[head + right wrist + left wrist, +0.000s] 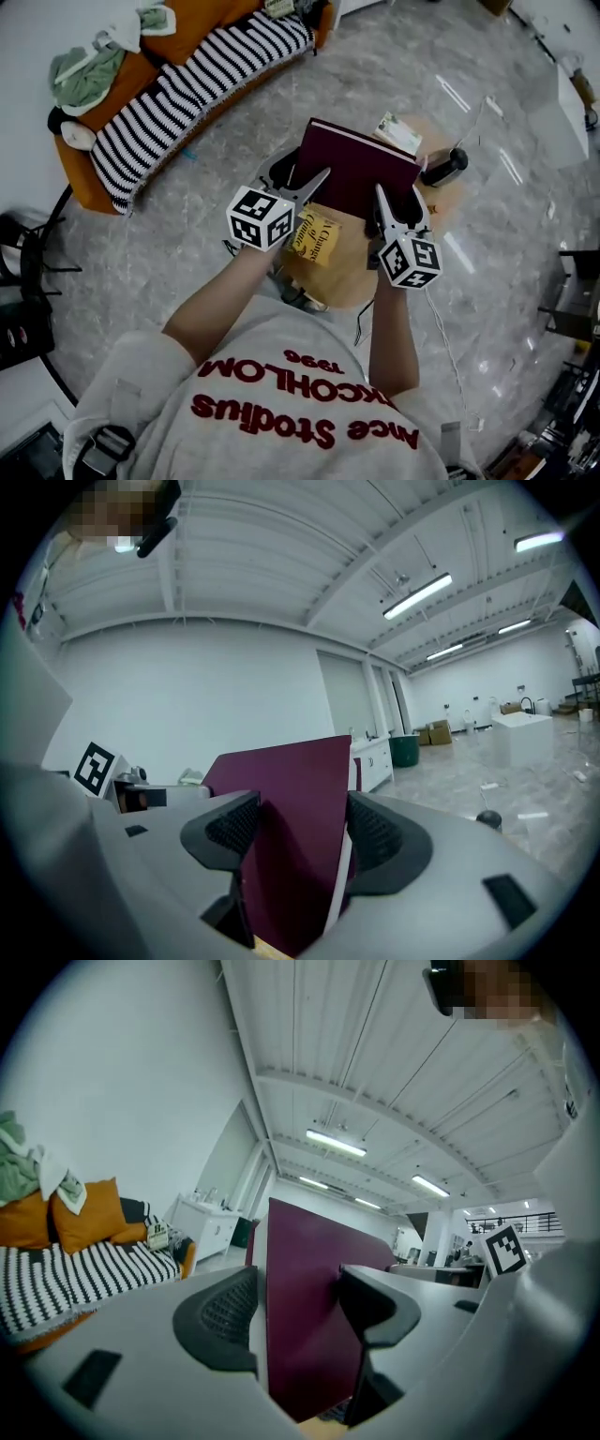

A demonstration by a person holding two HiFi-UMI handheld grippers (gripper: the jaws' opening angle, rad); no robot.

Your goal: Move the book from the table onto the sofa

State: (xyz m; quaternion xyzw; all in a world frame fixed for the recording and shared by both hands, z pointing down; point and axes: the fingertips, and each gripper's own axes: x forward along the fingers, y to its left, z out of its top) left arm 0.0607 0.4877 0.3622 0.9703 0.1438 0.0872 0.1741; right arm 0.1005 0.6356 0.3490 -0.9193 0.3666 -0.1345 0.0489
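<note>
Two claws grip one maroon book [361, 169]: the left claw [314, 183] is clenched on its left edge and the right claw [384, 202] on its right edge. The book sits tilted over the far half of the single round wooden bench [342, 281]; whether it touches the wood cannot be told.

Three smaller things show only in the head view: a yellow leaflet [317, 239] at the bench's middle, partly under the book's near edge, a pale card [398, 133] at the far edge, and a black object [443, 167] at the right edge. One orange sofa [89, 173] stands well apart at upper left, under a striped throw [187, 89].

Each gripper view shows the cover upright between its two ribbed pads, both pads pressing on it. Only the left gripper view shows two orange cushions [89, 1213] on the sofa. Only the right gripper view shows the book's pale page edge and a green bin [405, 749] by the far wall.
</note>
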